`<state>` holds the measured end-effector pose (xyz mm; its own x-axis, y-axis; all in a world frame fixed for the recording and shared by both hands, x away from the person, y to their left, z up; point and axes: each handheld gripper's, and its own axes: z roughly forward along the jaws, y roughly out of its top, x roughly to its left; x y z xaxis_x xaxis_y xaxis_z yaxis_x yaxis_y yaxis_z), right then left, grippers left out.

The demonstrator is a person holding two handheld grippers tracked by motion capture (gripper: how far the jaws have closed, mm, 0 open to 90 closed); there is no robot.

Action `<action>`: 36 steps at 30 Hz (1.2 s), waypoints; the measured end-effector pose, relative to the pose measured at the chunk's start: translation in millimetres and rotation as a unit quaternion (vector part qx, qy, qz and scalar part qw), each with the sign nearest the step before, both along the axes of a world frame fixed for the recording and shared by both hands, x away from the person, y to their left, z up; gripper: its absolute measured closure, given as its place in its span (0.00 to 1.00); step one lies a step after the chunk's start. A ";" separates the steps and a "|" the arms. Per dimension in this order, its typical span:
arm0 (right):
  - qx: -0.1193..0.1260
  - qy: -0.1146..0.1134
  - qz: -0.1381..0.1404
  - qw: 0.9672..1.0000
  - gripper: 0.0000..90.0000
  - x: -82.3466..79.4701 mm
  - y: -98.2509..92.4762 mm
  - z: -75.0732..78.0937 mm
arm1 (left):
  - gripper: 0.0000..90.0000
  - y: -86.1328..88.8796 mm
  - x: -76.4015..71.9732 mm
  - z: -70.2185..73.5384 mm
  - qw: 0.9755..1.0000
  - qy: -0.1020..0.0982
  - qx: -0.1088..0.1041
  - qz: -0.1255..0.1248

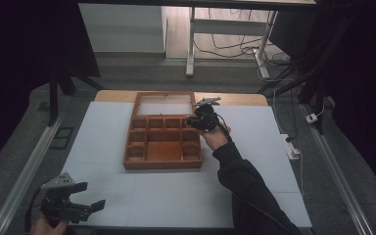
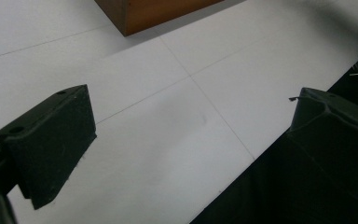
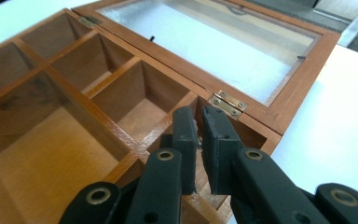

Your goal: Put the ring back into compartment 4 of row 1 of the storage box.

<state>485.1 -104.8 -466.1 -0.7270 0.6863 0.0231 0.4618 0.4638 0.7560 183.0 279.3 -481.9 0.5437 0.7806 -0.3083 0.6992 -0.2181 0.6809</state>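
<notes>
**Right fingers clenched over the box's back corner cell, left fingers spread at the tabletop edge**

Right gripper [image 3: 199, 140]: fingers [image 3: 185, 135] clenched, just a thin slit between the pads, nothing in them. In the right gripper view they sit over the corner compartment [image 3: 223, 154] of the wooden box [image 3: 51, 154], next to the brass hinge [image 3: 228, 103]. Can't tell whether the tips touch the wood.

In the high view the right gripper [image 1: 201, 119] is at the box's upper right corner, centre of frame, with the hand [image 1: 214, 136] and dark sleeve [image 1: 245, 186] running down toward the lower right.

Left gripper [image 2: 191, 135]: fingers [image 2: 51, 140] released, spread wide, nothing between them. They hover over bare white tabletop [image 2: 168, 140] by its near edge. A box corner [image 2: 135, 14] shows at the top of that view, well apart from the fingers. In the high view the left gripper [image 1: 85, 208] is at lower left, over the tabletop's near left corner.

Box [image 1: 162, 142]: centre of the high view, on the white tabletop [image 1: 103, 147]. Its glass-paned lid [image 1: 165, 104] is swung fully open and lies flat behind it, toward the top of frame. Inside: a row of small compartments along the back, small ones down both sides, and one large compartment [image 1: 162, 151] in the middle. All that are visible look empty.
</notes>
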 end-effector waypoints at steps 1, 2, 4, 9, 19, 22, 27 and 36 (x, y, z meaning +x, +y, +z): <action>-0.003 0.002 -0.002 1.000 0.93 1.1 0.4 -2.0 | 0.01 -0.1 0.0 0.0 1.000 0.000 0.000 0.000; -0.004 0.002 -0.002 1.000 0.93 1.9 0.6 -3.3 | 0.01 -0.2 -0.1 0.0 1.000 0.000 0.000 0.000; -0.010 0.004 -0.004 1.000 0.93 3.4 1.1 -7.1 | 0.01 -0.4 -0.3 0.1 1.000 -0.001 0.000 -0.002; -0.021 0.005 -0.002 1.000 0.93 5.7 2.6 -17.2 | 0.01 -0.4 -1.1 0.4 1.000 -0.005 0.000 -0.003; -0.041 0.012 0.000 0.999 0.93 6.4 6.0 -27.7 | 0.01 -0.2 -2.1 0.7 1.000 -0.008 -0.001 -0.004; -0.041 0.011 -0.003 0.999 0.93 7.1 5.4 -28.7 | 0.01 -0.2 -2.2 0.7 1.000 -0.008 -0.002 -0.005; -0.043 0.011 -0.010 0.999 0.87 8.2 3.7 -29.5 | 0.01 0.1 -2.0 0.6 1.000 -0.008 -0.002 -0.006; -0.026 0.007 -0.014 1.000 0.78 6.8 2.4 -21.0 | 0.01 0.4 -2.6 0.8 1.000 -0.009 -0.003 -0.005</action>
<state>491.9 -102.5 -487.1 -0.7080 0.7062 -0.0032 0.4848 0.4893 0.7249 180.5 279.7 -481.1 0.5572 0.7727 -0.3043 0.6851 -0.2207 0.6942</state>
